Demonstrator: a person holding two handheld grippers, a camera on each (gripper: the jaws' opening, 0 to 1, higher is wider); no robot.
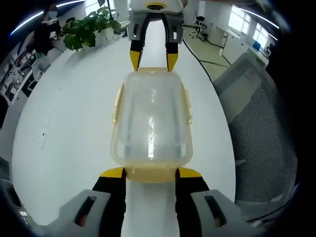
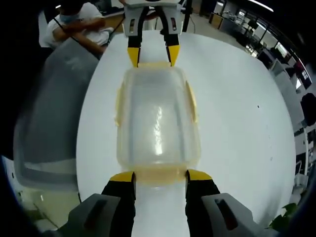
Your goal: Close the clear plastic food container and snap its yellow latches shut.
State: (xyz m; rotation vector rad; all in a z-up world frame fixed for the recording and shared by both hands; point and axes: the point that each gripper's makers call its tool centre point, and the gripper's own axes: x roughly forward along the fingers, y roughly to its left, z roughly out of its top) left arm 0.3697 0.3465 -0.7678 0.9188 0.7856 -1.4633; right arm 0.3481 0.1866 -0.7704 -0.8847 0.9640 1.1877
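Observation:
The clear plastic container point(image 1: 150, 123) lies on the white table point(image 1: 64, 123) with its lid on. Yellow latches point(image 1: 117, 102) stick out a little along its long sides. My left gripper point(image 1: 151, 173) is open, its yellow-tipped jaws standing either side of the near end latch point(image 1: 150, 175). The right gripper point(image 1: 153, 60) faces it at the far end, jaws apart around that end. In the right gripper view the same container point(image 2: 158, 123) runs away from my open right gripper point(image 2: 160, 176) to the left gripper point(image 2: 154, 55).
A potted plant point(image 1: 89, 27) stands at the table's far left. A grey mesh chair point(image 1: 261, 123) is beside the table edge, seen also as the chair point(image 2: 54, 113). A person point(image 2: 74, 24) sits behind it with folded arms.

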